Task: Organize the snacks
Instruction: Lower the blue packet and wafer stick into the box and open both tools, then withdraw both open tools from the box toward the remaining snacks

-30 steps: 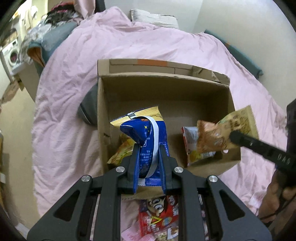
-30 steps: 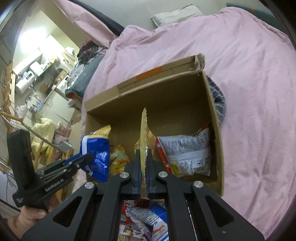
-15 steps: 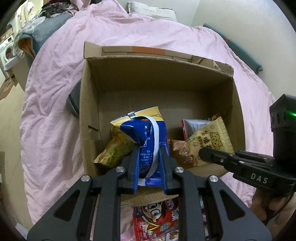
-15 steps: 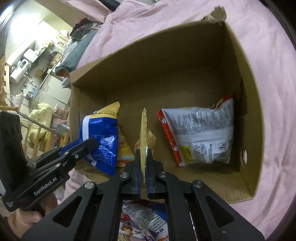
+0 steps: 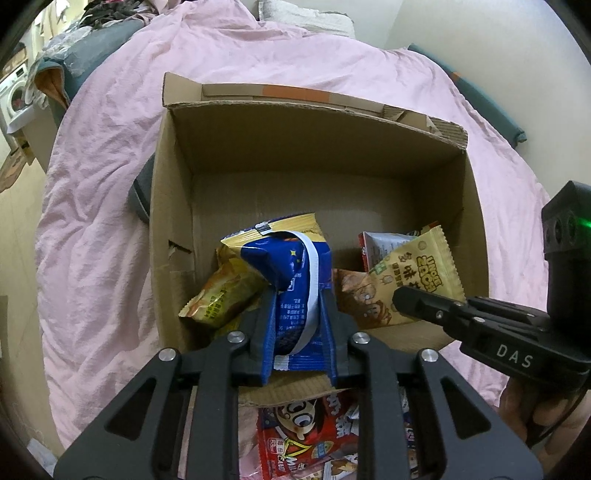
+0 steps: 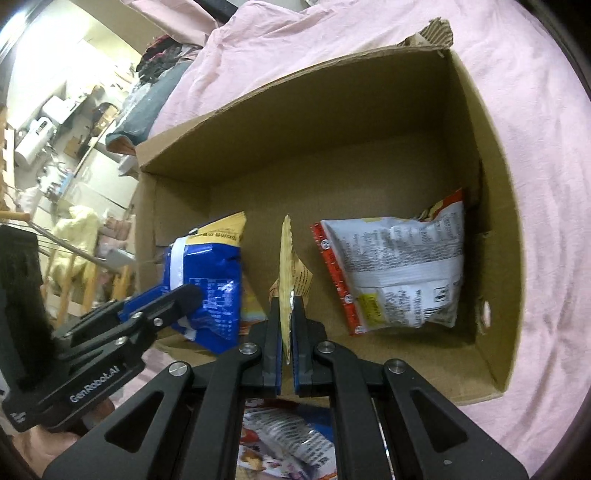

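Note:
An open cardboard box [image 5: 317, 147] sits on a pink bedspread. My left gripper [image 5: 297, 295] holds a blue snack bag [image 5: 288, 266] upright over the box's near left part. Its jaws are opening, but the pads still touch the bag. A yellow bag [image 5: 221, 295] lies under it. My right gripper [image 6: 286, 302] is shut on a tan snack packet [image 6: 286, 258], seen edge-on and hanging inside the box's middle. A white and red bag [image 6: 399, 266] lies at the box's right wall. In the left wrist view the right gripper [image 5: 402, 299] and the tan packet [image 5: 417, 269] are at the right.
Loose snack packets [image 5: 306, 435] lie on the pink bedspread [image 5: 110, 184] in front of the box, under both grippers. A grey object [image 5: 142, 192] rests against the box's left wall. A pillow [image 5: 306, 18] lies at the bed's far end. Cluttered furniture [image 6: 55, 122] stands to the left.
Both grippers have come closer to the box with their bags. The tan packet has sunk from above the rim to inside the box, beside the white and red bag.

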`<action>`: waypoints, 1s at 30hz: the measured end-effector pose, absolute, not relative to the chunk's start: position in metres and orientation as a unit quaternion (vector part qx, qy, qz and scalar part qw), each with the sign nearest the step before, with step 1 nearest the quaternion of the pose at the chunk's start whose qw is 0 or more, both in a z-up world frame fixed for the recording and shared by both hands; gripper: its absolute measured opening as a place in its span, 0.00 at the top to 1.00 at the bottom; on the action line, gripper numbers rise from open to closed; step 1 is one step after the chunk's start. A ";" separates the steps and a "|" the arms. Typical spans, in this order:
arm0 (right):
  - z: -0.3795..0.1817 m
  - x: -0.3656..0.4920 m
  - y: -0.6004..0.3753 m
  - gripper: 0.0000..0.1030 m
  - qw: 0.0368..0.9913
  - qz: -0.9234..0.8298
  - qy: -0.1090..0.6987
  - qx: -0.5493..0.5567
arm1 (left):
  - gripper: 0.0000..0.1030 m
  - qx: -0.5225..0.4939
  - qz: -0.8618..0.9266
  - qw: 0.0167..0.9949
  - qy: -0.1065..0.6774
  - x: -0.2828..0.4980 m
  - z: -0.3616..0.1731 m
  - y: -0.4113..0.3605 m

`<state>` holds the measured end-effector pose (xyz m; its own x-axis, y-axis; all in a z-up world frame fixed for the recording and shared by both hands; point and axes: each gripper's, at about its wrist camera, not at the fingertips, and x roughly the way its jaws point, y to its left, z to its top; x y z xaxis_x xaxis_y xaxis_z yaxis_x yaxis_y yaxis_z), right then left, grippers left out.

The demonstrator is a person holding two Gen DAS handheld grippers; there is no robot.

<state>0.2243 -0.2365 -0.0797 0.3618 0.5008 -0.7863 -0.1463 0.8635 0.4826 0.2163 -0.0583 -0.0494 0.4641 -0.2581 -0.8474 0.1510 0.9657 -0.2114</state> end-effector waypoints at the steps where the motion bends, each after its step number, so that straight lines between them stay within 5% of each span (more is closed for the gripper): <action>1: -0.079 0.224 -0.237 0.95 0.807 0.200 0.528 0.170 | 0.76 -0.054 -0.119 0.855 0.502 0.216 -0.049 -0.058; 4: -0.079 0.226 -0.237 0.92 0.806 0.199 0.530 0.173 | 0.52 -0.045 -0.111 0.859 0.498 0.213 -0.048 -0.059; 10: -0.076 0.226 -0.240 0.91 0.813 0.189 0.525 0.165 | 0.33 -0.042 -0.101 0.864 0.491 0.212 -0.042 -0.058; 22: -0.052 0.224 -0.258 0.91 0.838 0.177 0.487 0.173 | 0.32 -0.081 -0.101 0.876 0.464 0.213 -0.022 -0.038; 26: -0.045 0.224 -0.264 0.91 0.841 0.178 0.480 0.176 | 0.20 -0.095 -0.113 0.878 0.455 0.209 -0.015 -0.033; 30: -0.048 0.220 -0.262 0.91 0.833 0.184 0.491 0.176 | 0.20 -0.077 -0.104 0.883 0.451 0.203 -0.014 -0.037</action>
<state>0.2204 -0.2624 -0.0476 0.4503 0.4795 -0.7532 -0.1341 0.8703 0.4739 0.2029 -0.0369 -0.0136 0.5709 -0.2527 -0.7811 0.1136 0.9666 -0.2297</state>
